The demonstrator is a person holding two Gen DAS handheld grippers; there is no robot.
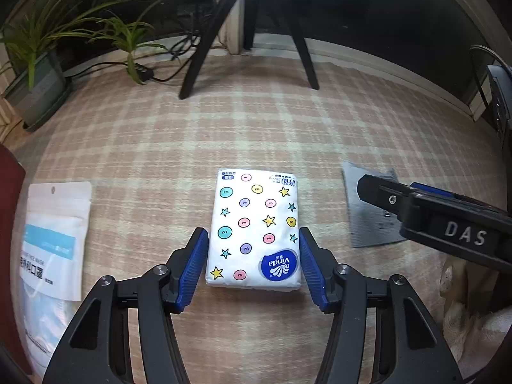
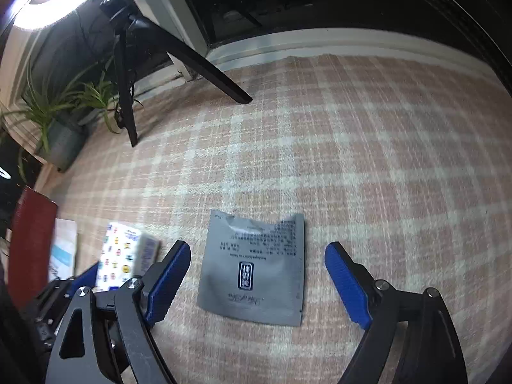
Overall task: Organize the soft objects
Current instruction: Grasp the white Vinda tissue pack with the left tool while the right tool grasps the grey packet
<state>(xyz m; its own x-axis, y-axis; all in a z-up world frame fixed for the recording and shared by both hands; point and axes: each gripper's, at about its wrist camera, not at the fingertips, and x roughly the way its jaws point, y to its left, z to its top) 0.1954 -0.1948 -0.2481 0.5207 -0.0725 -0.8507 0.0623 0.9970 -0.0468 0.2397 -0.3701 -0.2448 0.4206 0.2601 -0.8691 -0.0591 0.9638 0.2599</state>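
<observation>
A white tissue pack (image 1: pixel 254 228) dotted with pastel circles and yellow and teal stars, a blue logo at one corner, lies on a pink-and-cream plaid cloth (image 1: pixel 256 128). Beside it — a plain grey sachet (image 2: pixel 252 268) with dark print. A white-and-light-blue mask bag (image 1: pixel 52 240), blue-padded black grippers, and green plants (image 1: pixel 64 28) — all under dim light.

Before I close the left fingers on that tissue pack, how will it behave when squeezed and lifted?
The tissue pack looks plump in thin plastic wrap, so it will probably dent under the left gripper rather than resist. It is likely light for its bulk. The glossy film may slip, though the ribbed fingers should help.
</observation>
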